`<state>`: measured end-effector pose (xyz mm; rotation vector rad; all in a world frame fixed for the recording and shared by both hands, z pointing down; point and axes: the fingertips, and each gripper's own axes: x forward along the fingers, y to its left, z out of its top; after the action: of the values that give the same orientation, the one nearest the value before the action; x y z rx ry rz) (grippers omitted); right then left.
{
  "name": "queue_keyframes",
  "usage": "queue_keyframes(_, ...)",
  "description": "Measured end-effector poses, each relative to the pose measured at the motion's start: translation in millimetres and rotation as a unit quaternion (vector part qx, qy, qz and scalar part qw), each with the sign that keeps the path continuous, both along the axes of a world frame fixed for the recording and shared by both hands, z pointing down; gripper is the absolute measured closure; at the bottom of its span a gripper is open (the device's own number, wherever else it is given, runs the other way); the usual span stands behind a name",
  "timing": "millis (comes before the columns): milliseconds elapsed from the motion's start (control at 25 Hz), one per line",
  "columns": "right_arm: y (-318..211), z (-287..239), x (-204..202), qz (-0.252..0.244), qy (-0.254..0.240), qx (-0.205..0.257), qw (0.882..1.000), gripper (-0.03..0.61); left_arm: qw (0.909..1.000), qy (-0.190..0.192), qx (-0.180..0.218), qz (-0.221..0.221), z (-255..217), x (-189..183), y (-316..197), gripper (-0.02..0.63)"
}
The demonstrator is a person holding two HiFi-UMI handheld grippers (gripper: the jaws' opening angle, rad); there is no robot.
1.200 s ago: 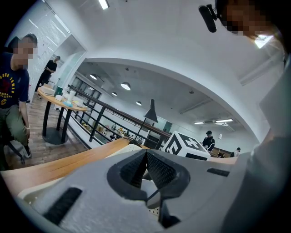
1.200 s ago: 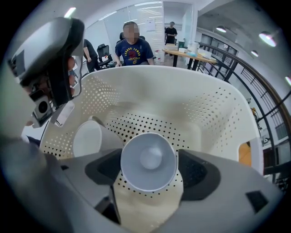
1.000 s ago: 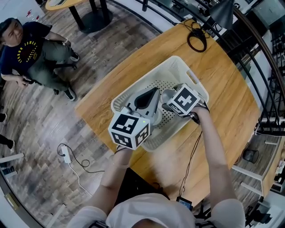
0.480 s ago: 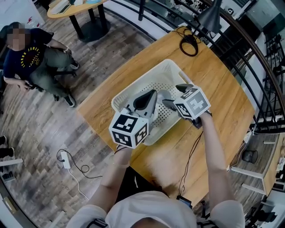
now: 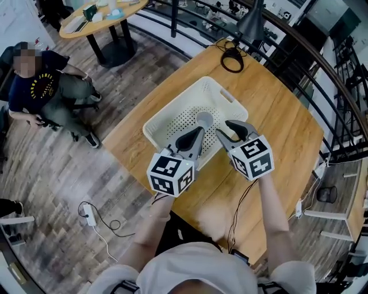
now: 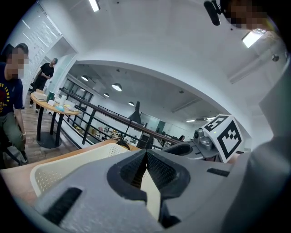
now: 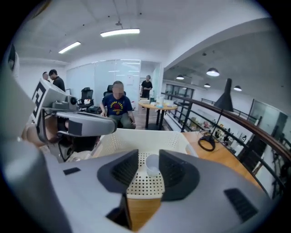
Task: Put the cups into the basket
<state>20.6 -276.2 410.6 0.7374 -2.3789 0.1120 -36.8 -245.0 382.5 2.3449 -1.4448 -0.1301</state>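
A white perforated basket (image 5: 172, 118) stands on the wooden table (image 5: 282, 132). One pale cup (image 5: 204, 120) stands upright on the basket floor, and it shows again as the cup (image 7: 152, 165) beyond my right jaws. My left gripper (image 5: 197, 133) hovers over the basket's near edge, its jaws shut with nothing in them. My right gripper (image 5: 226, 130) hangs beside it at the basket's near right corner; its jaws are closing and nothing is between them. In the left gripper view the left gripper (image 6: 145, 154) points over the basket (image 6: 68, 166). In the right gripper view the right gripper (image 7: 149, 157) looks into the basket (image 7: 113, 141).
A black cable coil (image 5: 232, 59) lies at the table's far end under a dark lamp (image 5: 248, 24). A black railing (image 5: 322, 63) runs behind the table. A person (image 5: 43, 86) sits to the left near a round table (image 5: 98, 12). A power strip (image 5: 89, 213) lies on the floor.
Both grippers have drawn back from inside the basket to its near edge. The cup stays upright in the basket. The right jaws have narrowed.
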Motion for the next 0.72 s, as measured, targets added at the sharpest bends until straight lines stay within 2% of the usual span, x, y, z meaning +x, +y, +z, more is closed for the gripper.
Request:
queue_keyframes(40,3.0,-2.3,5.0,0.017,-0.012,0.011,1.0,0.443,1.0,-0.002,0.0,0.004,0.7,3.9,4.0,0.606)
queue_keyframes(160,18.8,-9.3,13.9,0.049,-0.057,0.022,0.997,0.452,0.9999,-0.006,0.002,0.014,0.6,15.1,16.7,0.606)
queue_keyframes(280,33.7,-27.0,25.5,0.087,-0.113,0.046,0.989,0.505,0.9996,-0.008,0.009,0.024,-3.8,27.9,28.7,0.606)
queue_keyframes(360,42.2,-38.5,36.6,0.114,-0.143,0.068,0.981,0.542,0.9994,-0.01,0.014,0.031,-7.1,36.6,36.0,0.606)
queue_keyframes(480,58.8,-50.4,51.8,0.144,-0.185,0.087,0.968,0.561,0.9991,-0.007,0.019,0.037,-11.4,48.9,48.1,0.606)
queue_keyframes(720,92.1,-62.2,79.3,0.201,-0.258,0.116,0.938,0.566,0.998,-0.01,0.029,0.056,-15.3,71.2,71.7,0.606)
